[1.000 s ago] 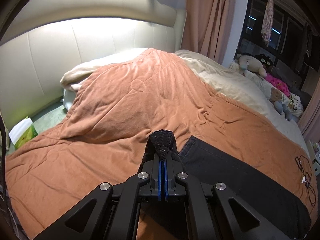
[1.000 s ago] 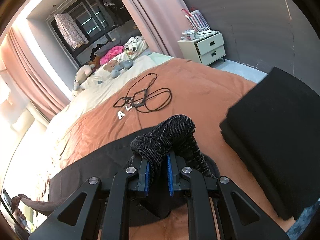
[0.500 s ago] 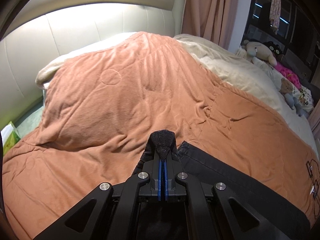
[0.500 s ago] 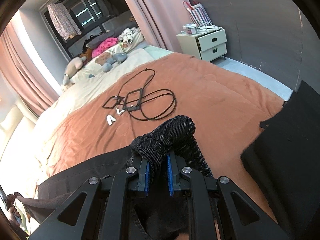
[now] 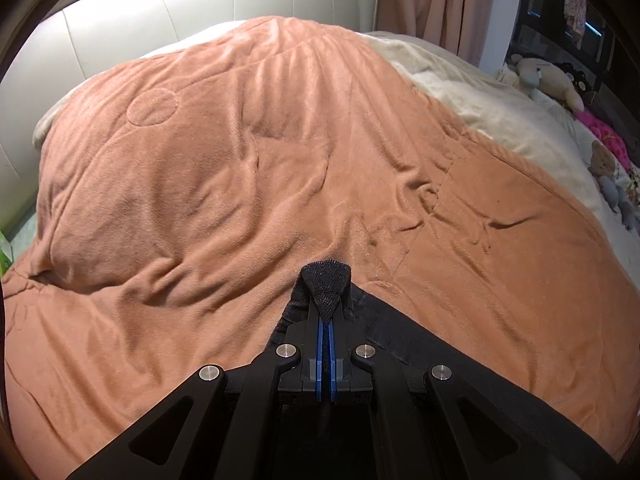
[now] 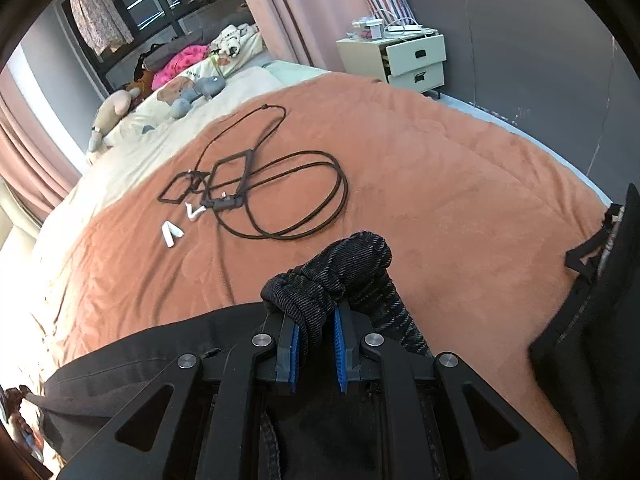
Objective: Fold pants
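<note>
I've got both grippers clamped on the pants, one corner each. Left gripper: jaws pinched fully together on a thin tab of the dark fabric, blue pads almost touching, a small flap of weave poking out past the tips. Right gripper: jaws closed on a thick bunched roll of the same fabric, so the pads sit apart with the wad squeezed between them and bulging over the top

The pants lie on the orange blanket, near edge of the bed. In the left wrist view the dark cloth runs from the gripper off to the lower right as a flat band. In the right wrist view the pants spread left from the jaws, flat on the blanket

Around it: black cable looped on the blanket beyond the right gripper, two white earbuds just beside the loop, well apart from the pants. Another dark garment at the right edge of that view. Cream sheet past the blanket, stuffed toys on its far side. Padded headboard behind the raised blanket. Bedside cabinet in the far corner
</note>
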Tool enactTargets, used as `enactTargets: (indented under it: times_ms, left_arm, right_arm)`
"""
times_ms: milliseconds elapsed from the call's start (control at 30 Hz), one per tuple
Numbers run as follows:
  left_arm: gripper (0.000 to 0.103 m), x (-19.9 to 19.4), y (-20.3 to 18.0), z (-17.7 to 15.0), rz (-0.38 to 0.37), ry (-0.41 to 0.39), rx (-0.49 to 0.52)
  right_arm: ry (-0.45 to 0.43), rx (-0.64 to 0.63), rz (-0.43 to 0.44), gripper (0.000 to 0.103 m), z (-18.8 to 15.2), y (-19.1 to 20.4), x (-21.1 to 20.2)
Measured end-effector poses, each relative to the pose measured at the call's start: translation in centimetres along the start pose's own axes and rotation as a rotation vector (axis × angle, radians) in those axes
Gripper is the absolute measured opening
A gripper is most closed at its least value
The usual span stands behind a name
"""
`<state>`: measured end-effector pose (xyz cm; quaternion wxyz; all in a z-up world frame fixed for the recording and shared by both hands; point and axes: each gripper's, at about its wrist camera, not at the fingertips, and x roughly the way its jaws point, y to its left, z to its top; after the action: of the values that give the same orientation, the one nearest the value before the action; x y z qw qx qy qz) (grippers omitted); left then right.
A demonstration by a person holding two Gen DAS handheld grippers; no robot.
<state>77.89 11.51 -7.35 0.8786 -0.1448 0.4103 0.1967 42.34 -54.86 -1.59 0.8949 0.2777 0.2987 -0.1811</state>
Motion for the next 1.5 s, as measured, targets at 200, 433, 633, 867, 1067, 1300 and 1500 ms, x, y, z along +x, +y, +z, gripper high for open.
enactTargets:
  times_ms: [200,433,633,867,1067,1300,1500]
  left_arm:
    - [0.002,2.4,-0.8,0.0,0.026,0.022,-0.004]
    - [0.006,5.6,-1.6,-0.2,0.053,0.109,0.014]
    - [0.082,3.8,-0.7,-0.5,-0.022,0.072,0.026]
    - [0.082,0.5,1.5,-1.7,-0.049,0.071,0.046]
    - [0.082,-3.5,4.2,-2.9,-0.103,0.051,0.044]
    - [0.076,-7.5,7.3,-5.1,-0.158,0.052,0.023]
    - [0.054,-9.6,9.6,-6.7,-0.202,0.079,0.035]
  right_arm:
    - [0.005,-0.007,-0.018,0.011,0.2,0.4,2.0]
    - [0.019,-0.010,-0.035,0.015,0.3,0.9,4.6]
    - [-0.011,-0.013,0.026,0.074,0.1,0.2,2.9]
    - [-0.002,-0.082,0.046,0.075,-2.0,0.2,-0.1]
    - [-0.009,-0.124,0.040,0.075,-3.6,0.0,-3.5]
    - [-0.012,-0.131,0.054,0.075,-5.3,-0.4,-8.2]
    - [-0.043,-0.146,0.087,0.075,-7.0,-0.7,-12.0]
